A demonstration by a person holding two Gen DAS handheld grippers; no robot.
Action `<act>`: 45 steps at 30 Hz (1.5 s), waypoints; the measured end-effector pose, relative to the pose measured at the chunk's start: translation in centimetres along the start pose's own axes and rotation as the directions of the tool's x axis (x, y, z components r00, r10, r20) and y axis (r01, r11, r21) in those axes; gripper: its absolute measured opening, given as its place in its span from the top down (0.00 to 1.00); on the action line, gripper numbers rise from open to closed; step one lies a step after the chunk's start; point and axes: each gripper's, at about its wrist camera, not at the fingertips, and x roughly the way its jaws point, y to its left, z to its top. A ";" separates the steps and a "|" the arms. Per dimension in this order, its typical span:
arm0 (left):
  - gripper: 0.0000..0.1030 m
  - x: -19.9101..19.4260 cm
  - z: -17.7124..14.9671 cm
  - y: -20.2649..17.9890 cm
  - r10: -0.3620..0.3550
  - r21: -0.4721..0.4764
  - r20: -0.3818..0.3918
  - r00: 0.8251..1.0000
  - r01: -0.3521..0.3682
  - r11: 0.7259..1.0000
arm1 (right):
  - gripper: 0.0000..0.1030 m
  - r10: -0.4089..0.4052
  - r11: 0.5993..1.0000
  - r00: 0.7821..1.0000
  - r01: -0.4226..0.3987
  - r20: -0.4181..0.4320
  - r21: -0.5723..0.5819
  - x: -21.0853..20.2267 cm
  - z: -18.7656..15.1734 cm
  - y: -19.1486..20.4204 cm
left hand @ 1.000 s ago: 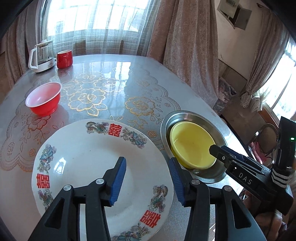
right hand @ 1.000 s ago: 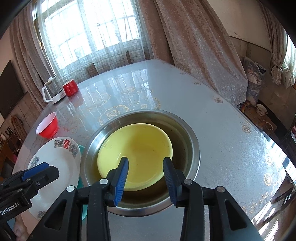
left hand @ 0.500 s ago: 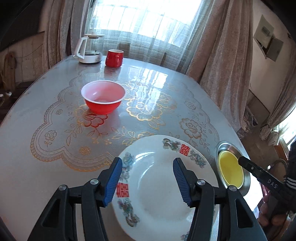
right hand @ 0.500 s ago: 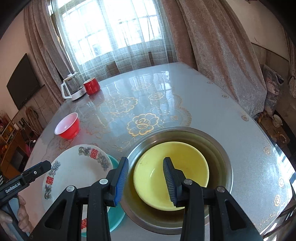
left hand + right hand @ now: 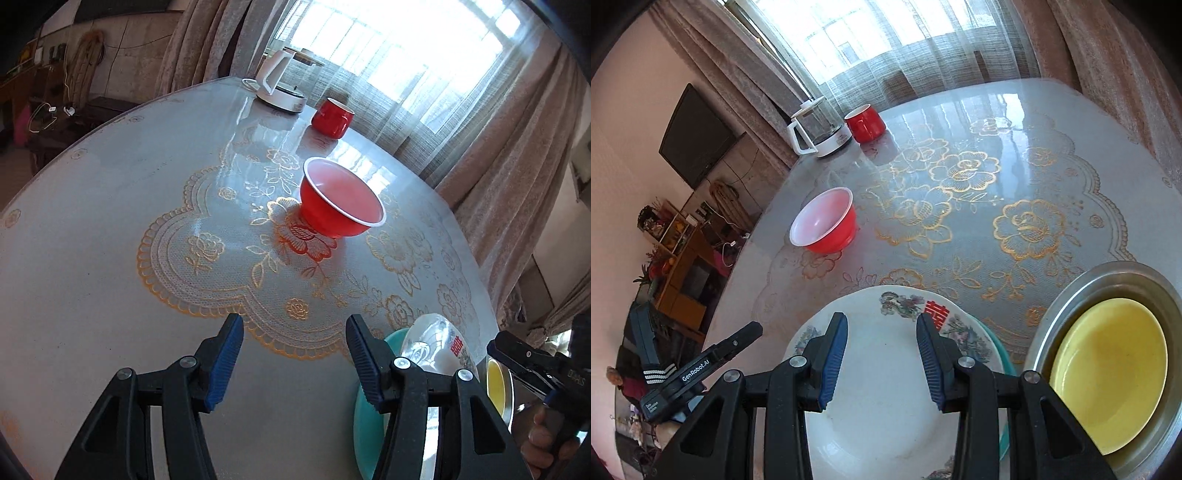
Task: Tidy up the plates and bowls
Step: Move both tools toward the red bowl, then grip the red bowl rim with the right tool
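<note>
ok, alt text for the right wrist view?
Open right gripper hangs empty above a white patterned plate stacked on a teal plate. At right, a yellow bowl sits in a steel basin; a red bowl stands apart farther back.

The counter (image 5: 1015, 122) wears a glossy clear cover over lace-patterned cloth. The steel basin (image 5: 1071, 295) looks brushed and dull; the yellow bowl (image 5: 1108, 373) seems smooth plastic, the floral plate (image 5: 886, 424) glazed ceramic.

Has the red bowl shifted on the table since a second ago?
No. The red bowl sits by the same flower on the tablecloth; only the cameras swung.
</note>
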 end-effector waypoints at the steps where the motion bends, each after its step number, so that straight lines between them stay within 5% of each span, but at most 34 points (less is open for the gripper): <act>1: 0.42 0.0 0.2 0.6 0.002 -0.020 0.012 1.000 -0.001 1.000 | 0.62 0.014 1.000 1.000 -0.014 -0.015 0.008 0.6 0.4 0.3; 6: 0.30 0.8 1.5 3.3 -0.037 -0.115 0.009 0.999 0.038 0.993 | 0.62 0.075 0.996 0.996 -0.072 -0.050 0.058 3.0 2.4 1.2; 16: 0.33 2.6 5.5 3.8 -0.004 -0.117 -0.024 1.000 0.001 0.993 | 0.65 0.088 0.991 0.994 -0.081 -0.063 0.106 8.2 7.3 2.2; 20: 0.41 3.2 7.6 2.6 -0.043 -0.088 0.010 0.999 0.044 0.995 | 0.70 0.084 0.989 0.994 -0.075 -0.070 0.125 10.7 8.9 2.7; 32: 0.55 8.2 12.4 0.3 -0.070 -0.078 -0.050 0.996 0.066 0.995 | 0.76 0.055 0.984 0.994 -0.039 -0.091 0.173 15.8 11.2 3.0; 37: 0.70 10.9 12.4 0.2 -0.073 -0.097 -0.095 0.993 0.064 0.993 | 0.88 0.035 0.985 0.994 -0.017 -0.103 0.174 17.2 11.3 3.1; 39: 0.85 11.3 11.9 0.0 -0.082 -0.099 -0.111 0.990 0.071 0.993 | 0.89 0.047 0.986 0.993 -0.028 -0.109 0.166 17.3 11.1 3.3; 45: 0.87 9.6 10.1 -0.9 -0.073 -0.053 -0.103 0.992 0.068 0.996 | 0.89 0.047 0.993 0.994 -0.036 -0.095 0.113 16.0 10.6 4.6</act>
